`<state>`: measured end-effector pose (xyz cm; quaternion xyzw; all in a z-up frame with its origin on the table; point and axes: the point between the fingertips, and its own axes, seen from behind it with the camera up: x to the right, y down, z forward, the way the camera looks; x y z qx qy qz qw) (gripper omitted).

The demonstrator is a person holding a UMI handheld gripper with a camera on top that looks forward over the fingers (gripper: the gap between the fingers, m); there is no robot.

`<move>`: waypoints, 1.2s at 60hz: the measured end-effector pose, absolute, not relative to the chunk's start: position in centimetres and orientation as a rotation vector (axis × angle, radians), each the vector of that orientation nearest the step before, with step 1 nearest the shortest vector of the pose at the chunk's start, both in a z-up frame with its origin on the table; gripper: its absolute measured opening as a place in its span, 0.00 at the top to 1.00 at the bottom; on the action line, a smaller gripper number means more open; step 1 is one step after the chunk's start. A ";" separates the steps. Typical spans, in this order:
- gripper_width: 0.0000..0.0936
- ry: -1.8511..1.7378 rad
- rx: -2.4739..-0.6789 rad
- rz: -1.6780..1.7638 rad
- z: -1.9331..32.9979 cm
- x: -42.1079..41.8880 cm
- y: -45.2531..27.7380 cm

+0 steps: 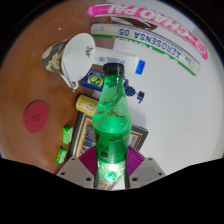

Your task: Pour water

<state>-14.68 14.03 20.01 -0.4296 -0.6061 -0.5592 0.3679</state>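
I hold a green bottle [112,118]. It fills the middle of the frame and stands up tall between my jaws, with its green cap [114,69] at the top. Its long way runs straight up from my jaws, leaning only a tiny bit. My jaws are pinching the bottle low down, near its bottom, one pad [89,160] on each side. There is a yellow label [104,103] near the bottle's neck.

Behind the bottle, up and to the left, is a white cup [76,57] tipped on its side, with its open mouth facing me. I think the water should go there, so the bottle's top has to lean that way, up and left.

A red round lid [37,115] lies at the left of the frame on the brown desk [25,75]. A small green thing [67,133] lies lower left, near my jaws. A white and pink box [150,28] with letters sits at the upper right. A big white sheet [185,110] covers the right side.
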 end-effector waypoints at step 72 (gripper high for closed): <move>0.26 -0.208 -1.991 0.119 5.7 -15.4 9.7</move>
